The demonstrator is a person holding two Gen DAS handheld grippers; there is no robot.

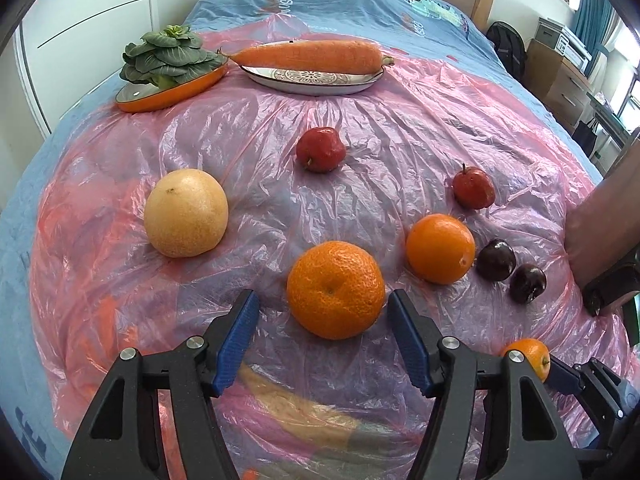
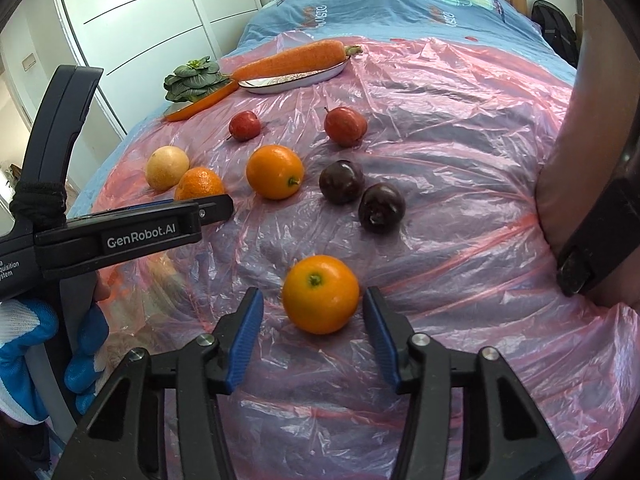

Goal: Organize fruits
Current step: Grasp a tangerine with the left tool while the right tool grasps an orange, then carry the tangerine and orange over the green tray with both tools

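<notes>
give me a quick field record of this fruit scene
surface: pink plastic sheet over a blue bedspread
left gripper: open, straddling a bumpy orange mandarin, pads not touching
right gripper: open, around a smooth orange, pads not touching
loose fruit: yellow round pomelo, two red apples, two dark plums
plates: leafy green vegetable on orange dish; long carrot on white oval plate

A crinkled pink plastic sheet (image 1: 400,128) covers a blue printed bedspread (image 1: 344,4). A leafy green bok choy (image 1: 168,58) sits on an orange-rimmed plate (image 1: 172,94); beside it, a long orange carrot (image 1: 308,56) spans a white patterned oval dish (image 1: 312,80). White wardrobe doors (image 2: 140,12) stand behind.
</notes>
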